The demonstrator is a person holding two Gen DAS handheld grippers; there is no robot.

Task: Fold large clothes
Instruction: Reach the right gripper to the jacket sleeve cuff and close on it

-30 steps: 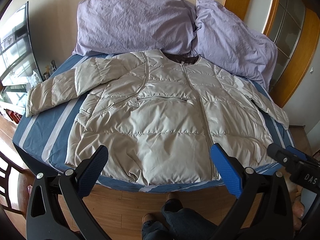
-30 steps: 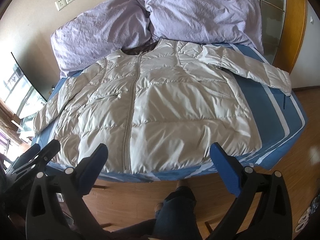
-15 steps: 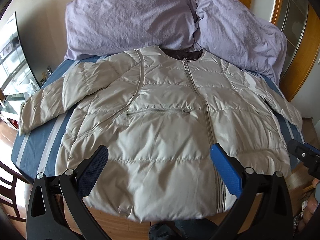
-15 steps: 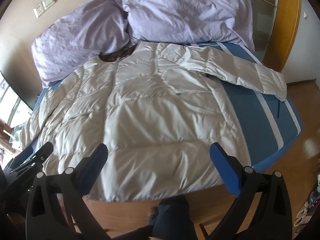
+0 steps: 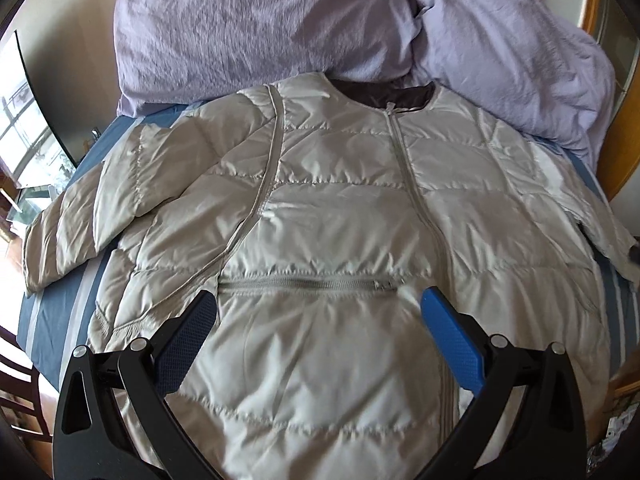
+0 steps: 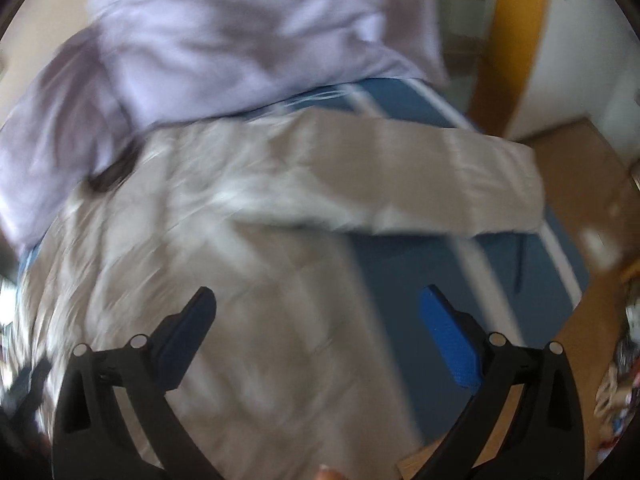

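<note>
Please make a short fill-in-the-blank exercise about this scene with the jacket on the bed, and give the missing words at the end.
1. The quilted jacket lies flat on the bed with its front zipper ____.
2. The two pillows at the head of the bed are ____ in colour.
3. The left gripper hangs over the jacket with its jaws ____.
4. The sheet under the jacket is ____ with pale stripes.

Missing words: closed; purple; open; blue

So: one jacket (image 5: 340,240) with two sleeves out, three zippers showing on it, two pillows (image 5: 264,24) up at the head, one bed (image 5: 60,312). Two grippers, left (image 5: 318,308) and right (image 6: 318,304), two blue pads each.
</note>
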